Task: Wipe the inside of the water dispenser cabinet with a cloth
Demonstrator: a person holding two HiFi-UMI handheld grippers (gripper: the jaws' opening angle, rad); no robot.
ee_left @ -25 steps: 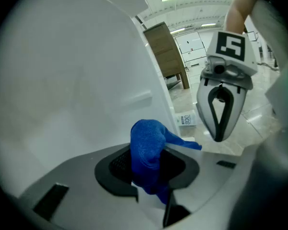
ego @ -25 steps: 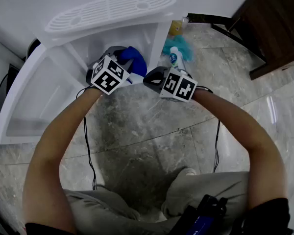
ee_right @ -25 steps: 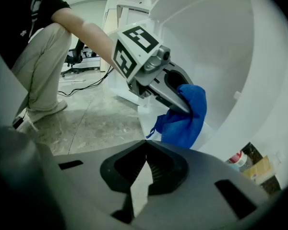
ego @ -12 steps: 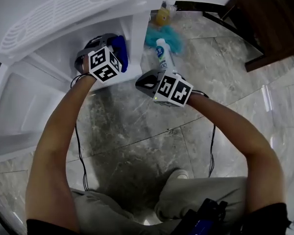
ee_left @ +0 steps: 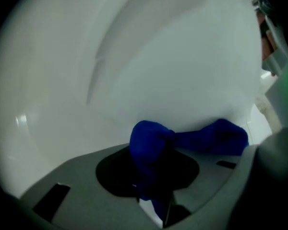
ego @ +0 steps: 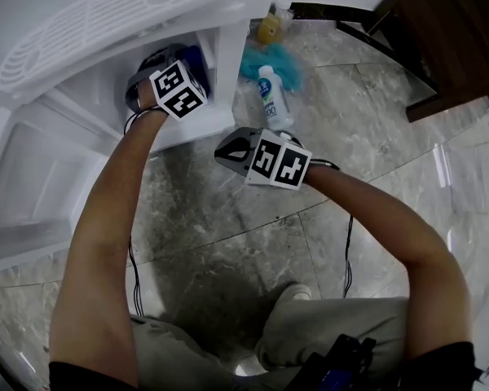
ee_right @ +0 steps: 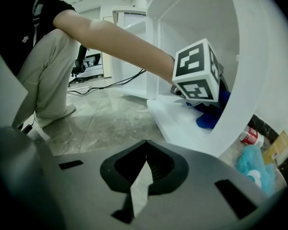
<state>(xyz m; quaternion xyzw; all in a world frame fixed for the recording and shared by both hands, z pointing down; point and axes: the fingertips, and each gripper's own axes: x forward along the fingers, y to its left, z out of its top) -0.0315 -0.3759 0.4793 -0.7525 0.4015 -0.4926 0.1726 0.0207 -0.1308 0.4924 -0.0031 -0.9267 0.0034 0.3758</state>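
The white water dispenser cabinet [ego: 73,129] stands open on the floor. My left gripper [ego: 151,70] reaches inside it, shut on a bunched blue cloth [ee_left: 151,145]. The cloth presses against the cabinet's white inner wall [ee_left: 158,56], with a tail trailing to the right. In the right gripper view the left gripper's marker cube [ee_right: 197,71] sits over the cabinet's floor with the blue cloth [ee_right: 209,118] below it. My right gripper [ego: 228,149] hangs outside the cabinet's front corner, shut with nothing in it [ee_right: 144,159].
The cabinet door [ego: 33,194] lies swung open at the left. A white bottle [ego: 270,96], a teal fluffy cloth [ego: 265,59] and a yellow bottle [ego: 269,29] sit on the marble floor right of the cabinet. Dark wooden furniture [ego: 448,31] stands at the upper right.
My left gripper has carried the blue cloth deeper into the cabinet and rolled. The right gripper has drifted a little down and back from the cabinet.
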